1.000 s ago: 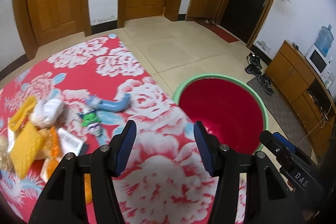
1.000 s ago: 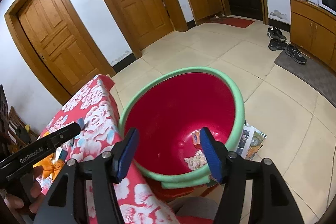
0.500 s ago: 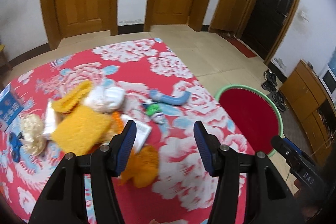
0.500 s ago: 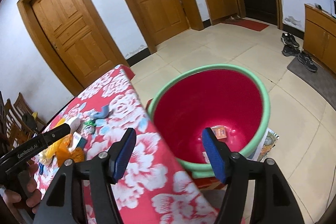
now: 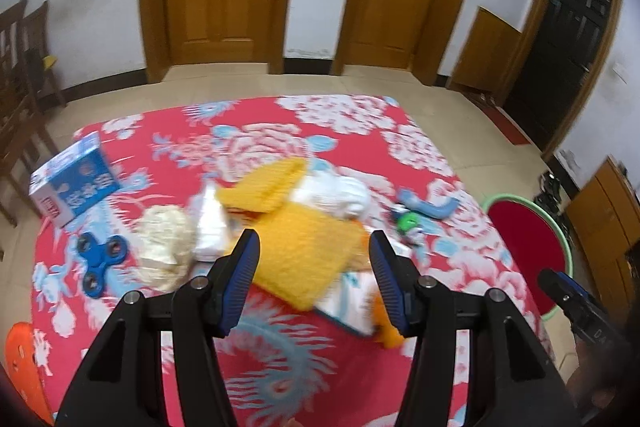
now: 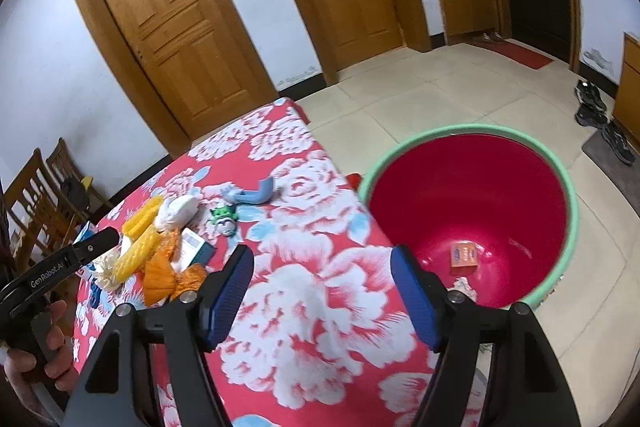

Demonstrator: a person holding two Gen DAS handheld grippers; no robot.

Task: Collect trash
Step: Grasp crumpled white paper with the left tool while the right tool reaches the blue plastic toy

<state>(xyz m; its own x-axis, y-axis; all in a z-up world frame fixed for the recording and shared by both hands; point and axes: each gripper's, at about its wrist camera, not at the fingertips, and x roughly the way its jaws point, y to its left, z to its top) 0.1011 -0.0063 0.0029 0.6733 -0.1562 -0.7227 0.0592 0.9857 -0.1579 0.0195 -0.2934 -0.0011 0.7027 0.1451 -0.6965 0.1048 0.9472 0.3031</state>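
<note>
We find the left gripper [image 5: 312, 269] above the bench [image 5: 280, 379], which is spread with a red flowered cloth; its jaws stand apart with nothing between them. Beneath it lies the trash: a yellow knitted cloth [image 5: 308, 247], a white bundle [image 5: 340, 193], a pale crumpled wad [image 5: 166, 247], a blue bent tube [image 5: 430, 205] and a small green wrapper [image 5: 406, 221], the last blurred, so we take it for a wrapper only. A blue box [image 5: 76, 185] and a blue spinner [image 5: 100, 259] sit toward the left edge. The right gripper [image 6: 322, 287] hangs over the bench's right edge, jaws opening and empty. Just beside the bench stands the red tub [image 6: 572, 211] with a green rim; an orange packet [image 6: 464, 257] lies on its bottom.
</note>
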